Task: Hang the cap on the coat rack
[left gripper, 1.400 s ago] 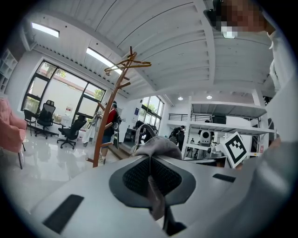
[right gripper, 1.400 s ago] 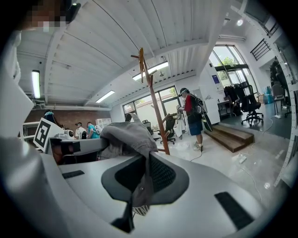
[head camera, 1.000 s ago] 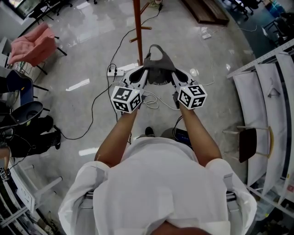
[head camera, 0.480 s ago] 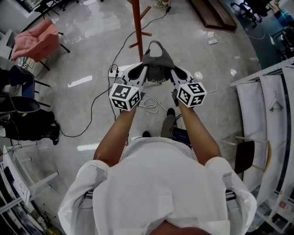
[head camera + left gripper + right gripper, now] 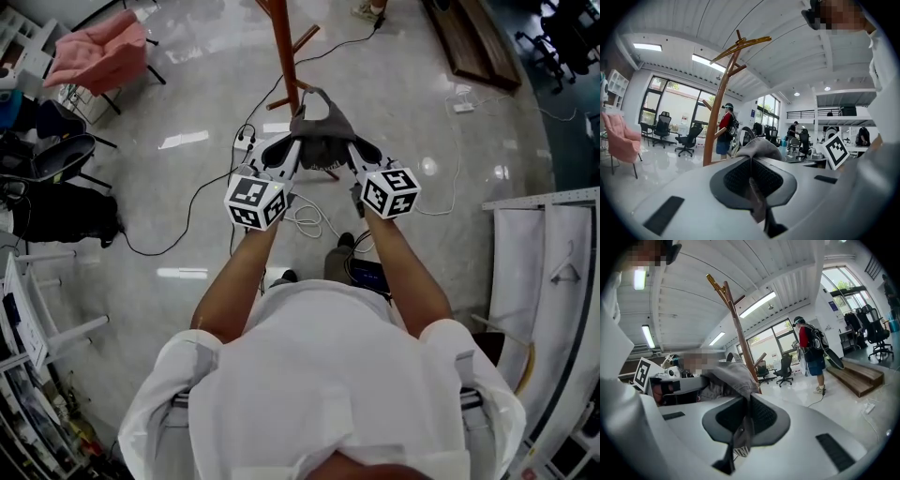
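A grey cap (image 5: 322,141) hangs between my two grippers, held up in front of the person. My left gripper (image 5: 292,152) is shut on its left edge, and grey fabric (image 5: 757,147) shows pinched between the jaws in the left gripper view. On the cap's right edge my right gripper (image 5: 352,152) is shut, with fabric (image 5: 733,378) caught in the jaws. The brown wooden coat rack (image 5: 284,52) stands just beyond the cap, its pole (image 5: 718,117) and top hooks (image 5: 720,288) rising ahead in both gripper views.
Cables and a power strip (image 5: 246,142) lie on the glossy floor near the rack's foot. A pink chair (image 5: 98,54) and dark office chairs (image 5: 56,159) stand at the left, white frames (image 5: 548,262) at the right. A person (image 5: 810,350) in red stands farther off.
The person has stepped forward with the cap held in both grippers; the coat rack's pole now lies closer, right above the cap in the head view.
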`<action>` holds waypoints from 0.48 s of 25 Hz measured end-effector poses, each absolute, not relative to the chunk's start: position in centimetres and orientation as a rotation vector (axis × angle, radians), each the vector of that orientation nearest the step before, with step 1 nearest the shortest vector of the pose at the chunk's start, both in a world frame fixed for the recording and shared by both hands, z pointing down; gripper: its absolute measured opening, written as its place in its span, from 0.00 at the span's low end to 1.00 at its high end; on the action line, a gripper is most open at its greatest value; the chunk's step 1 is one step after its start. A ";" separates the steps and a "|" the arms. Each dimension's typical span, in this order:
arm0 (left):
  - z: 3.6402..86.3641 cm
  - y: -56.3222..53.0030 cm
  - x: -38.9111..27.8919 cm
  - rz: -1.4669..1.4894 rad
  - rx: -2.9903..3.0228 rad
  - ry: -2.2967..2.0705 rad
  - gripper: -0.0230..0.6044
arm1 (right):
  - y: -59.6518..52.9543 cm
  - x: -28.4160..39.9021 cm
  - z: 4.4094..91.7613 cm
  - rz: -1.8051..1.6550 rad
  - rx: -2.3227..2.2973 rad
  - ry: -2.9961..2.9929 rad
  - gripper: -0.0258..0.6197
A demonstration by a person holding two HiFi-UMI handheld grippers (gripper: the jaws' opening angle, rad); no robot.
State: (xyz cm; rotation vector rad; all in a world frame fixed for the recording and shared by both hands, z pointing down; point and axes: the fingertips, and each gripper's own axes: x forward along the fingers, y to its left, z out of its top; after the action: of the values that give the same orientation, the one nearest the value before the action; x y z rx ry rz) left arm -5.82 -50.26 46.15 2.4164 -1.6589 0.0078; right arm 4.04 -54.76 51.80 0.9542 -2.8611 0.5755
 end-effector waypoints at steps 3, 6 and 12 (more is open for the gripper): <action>47.0 -51.6 -5.9 0.026 2.367 -1.711 0.07 | -56.5 3.6 52.8 0.598 0.888 -2.870 0.09; 47.6 -52.6 -6.2 0.042 2.317 -1.758 0.07 | -57.8 3.0 53.6 0.623 0.825 -2.874 0.09; 48.9 -54.2 -6.5 0.060 2.211 -1.836 0.07 | -60.3 2.0 55.2 0.665 0.691 -2.871 0.09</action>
State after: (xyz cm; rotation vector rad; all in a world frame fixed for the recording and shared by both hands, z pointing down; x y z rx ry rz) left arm -6.52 -54.21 48.89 2.2108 -1.8365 0.0605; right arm 2.04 -60.26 55.22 0.6908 -2.8707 0.6646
